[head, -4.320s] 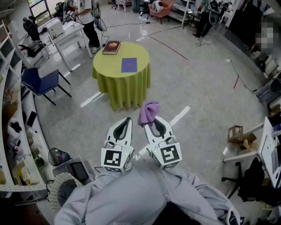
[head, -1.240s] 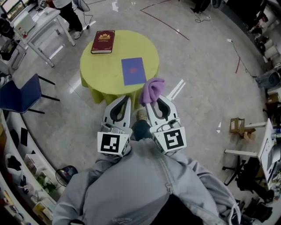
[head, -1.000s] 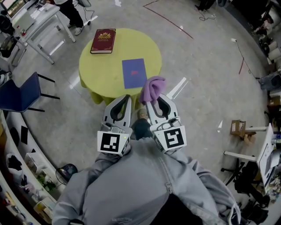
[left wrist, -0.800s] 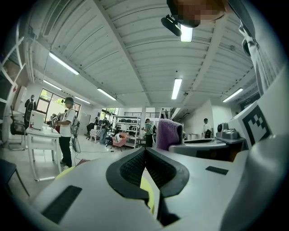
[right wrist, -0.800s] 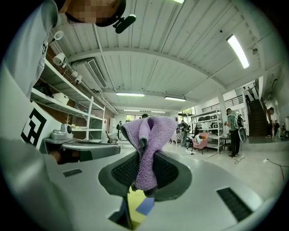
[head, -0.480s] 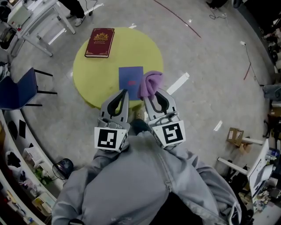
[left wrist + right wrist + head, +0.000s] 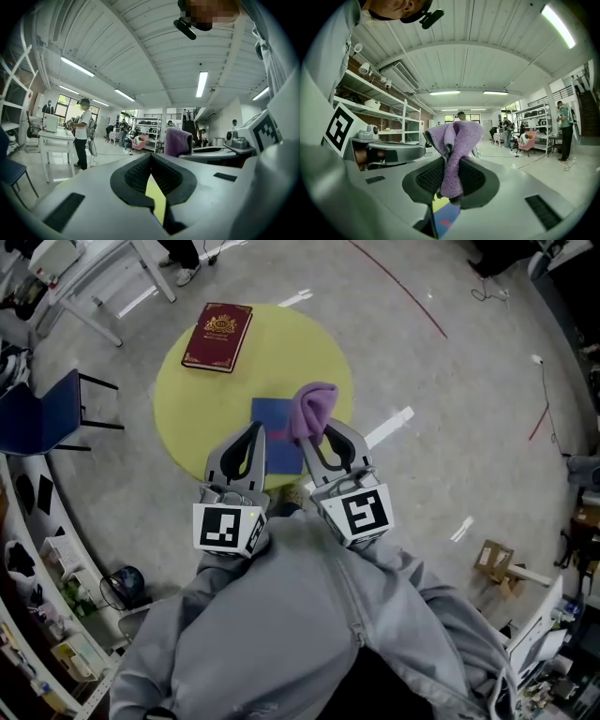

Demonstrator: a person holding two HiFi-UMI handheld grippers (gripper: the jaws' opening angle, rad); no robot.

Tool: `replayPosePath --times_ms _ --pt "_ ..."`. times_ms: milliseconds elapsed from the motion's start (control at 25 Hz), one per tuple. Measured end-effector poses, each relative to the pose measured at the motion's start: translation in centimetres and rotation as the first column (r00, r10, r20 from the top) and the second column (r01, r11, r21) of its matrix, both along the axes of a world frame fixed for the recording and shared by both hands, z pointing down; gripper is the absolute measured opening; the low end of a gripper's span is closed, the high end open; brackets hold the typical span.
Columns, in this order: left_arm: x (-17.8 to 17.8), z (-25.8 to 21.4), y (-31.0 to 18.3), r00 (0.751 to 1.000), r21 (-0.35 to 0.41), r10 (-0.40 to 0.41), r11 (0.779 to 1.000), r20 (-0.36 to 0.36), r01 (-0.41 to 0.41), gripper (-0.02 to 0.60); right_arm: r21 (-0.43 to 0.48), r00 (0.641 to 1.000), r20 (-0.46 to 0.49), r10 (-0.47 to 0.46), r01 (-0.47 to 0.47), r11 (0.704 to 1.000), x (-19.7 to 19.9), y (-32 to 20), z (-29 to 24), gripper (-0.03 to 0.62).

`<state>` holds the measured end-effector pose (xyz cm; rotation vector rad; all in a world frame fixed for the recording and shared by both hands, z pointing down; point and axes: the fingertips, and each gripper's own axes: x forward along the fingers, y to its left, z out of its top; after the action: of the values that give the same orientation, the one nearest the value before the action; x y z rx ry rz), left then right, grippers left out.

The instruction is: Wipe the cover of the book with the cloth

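Observation:
A blue book (image 7: 275,433) lies on the near half of the round yellow table (image 7: 206,404); a dark red book (image 7: 217,336) with a gold crest lies at the far left. My right gripper (image 7: 314,430) is shut on a purple cloth (image 7: 312,409) that bunches up above its jaws, over the blue book's right edge. In the right gripper view the cloth (image 7: 452,150) fills the jaws, with the blue book (image 7: 445,216) showing below. My left gripper (image 7: 252,431) hovers over the book's left side, jaws together and empty (image 7: 150,157).
A blue chair (image 7: 37,418) stands left of the table. A white table (image 7: 94,277) is at the far left and shelves (image 7: 37,615) run along the left wall. A cardboard box (image 7: 492,561) sits on the floor at right, beyond a white tape strip (image 7: 389,427).
The person has walked up to the table. Both grippers, earlier over bare floor, now hang over the table's near half and the blue book. The cloth stays in the right gripper.

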<state>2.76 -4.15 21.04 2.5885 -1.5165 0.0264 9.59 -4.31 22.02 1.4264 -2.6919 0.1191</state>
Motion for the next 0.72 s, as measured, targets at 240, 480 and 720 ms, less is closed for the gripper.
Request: replayPosePath --times_ms 240,480,720 --pt "-0.3 0.0 -0.7 1.0 0.006 -0.017 1.0 -0.003 0.017 0.017 0.001 0.999 -0.005 -0.033 0.033 0.999 0.0 -0.8 -0.3 0.093" --pt "0.4 -0.4 -0.9 0.999 0.018 0.037 0.999 0.017 -0.038 0.017 -0.011 0.999 -0.002 -0.039 0.039 0.999 -1.1 -1.4 -0.5 0.094" --pt "-0.7 -0.6 -1.4 0.996 -0.003 0.078 0.997 0.033 -0.078 0.017 -0.065 1.0 0.008 -0.012 0.013 0.998 -2.2 -1.9 0.0 0.094"
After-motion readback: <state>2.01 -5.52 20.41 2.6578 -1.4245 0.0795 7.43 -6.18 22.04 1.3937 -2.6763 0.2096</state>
